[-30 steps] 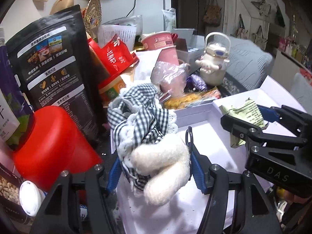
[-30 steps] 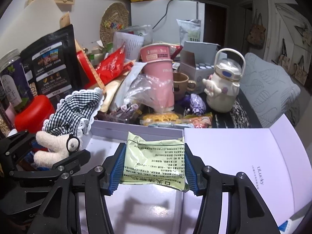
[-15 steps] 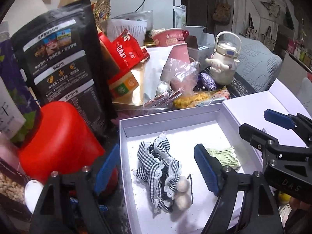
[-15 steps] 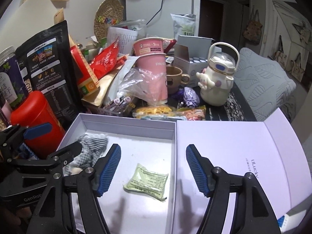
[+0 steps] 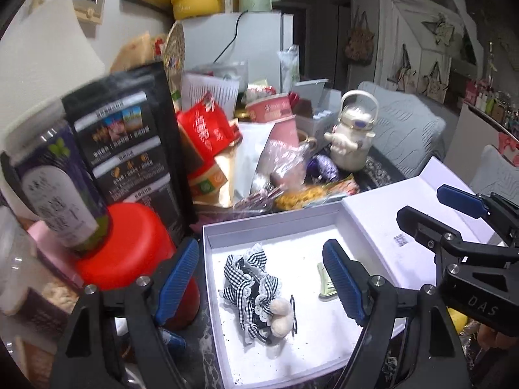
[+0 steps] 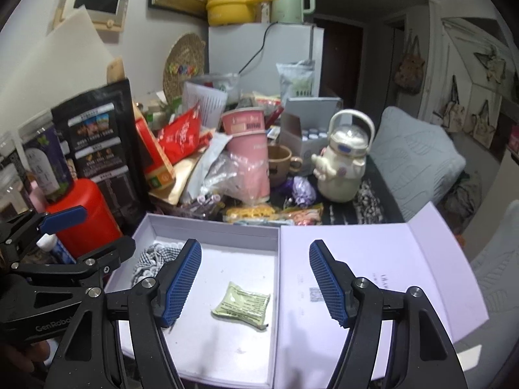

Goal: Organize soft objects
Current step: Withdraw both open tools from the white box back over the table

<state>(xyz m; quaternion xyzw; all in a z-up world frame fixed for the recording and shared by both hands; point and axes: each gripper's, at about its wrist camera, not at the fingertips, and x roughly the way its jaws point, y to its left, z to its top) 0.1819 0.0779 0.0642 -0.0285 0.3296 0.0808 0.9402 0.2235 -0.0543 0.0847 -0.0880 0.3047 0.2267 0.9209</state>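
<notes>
Below, both grippers hang over an open white box [image 6: 207, 227] on a cluttered worktop [image 5: 207, 337]. Left gripper [image 5: 259, 278]: released, jaws spread wide, nothing between its blue pads [image 5: 176, 278]; it is above the box's left half. Right gripper [image 6: 254, 278]: likewise released and empty, jaws wide apart, above the box's right wall and the hinged lid [image 6: 366, 259], which lies flat just right of the box.

Inside the box lie two soft items. A doll [image 5: 256, 291] in black-and-white gingham with lace trim and cream plush feet lies in the left part of the box floor; in the right wrist view only its checked fabric [image 6: 152, 256] shows, against the left wall. A pale green sachet [image 6: 241, 304] lies flat in the right part of the box, apart from the doll; in the left wrist view it is half hidden behind a gripper finger.

Left of the box stands a red canister [image 6: 84, 217]; behind the box, a black pouch [image 5: 129, 152], pink cups [image 6: 249, 149] and a cream kettle-shaped bottle [image 6: 343, 162].
</notes>
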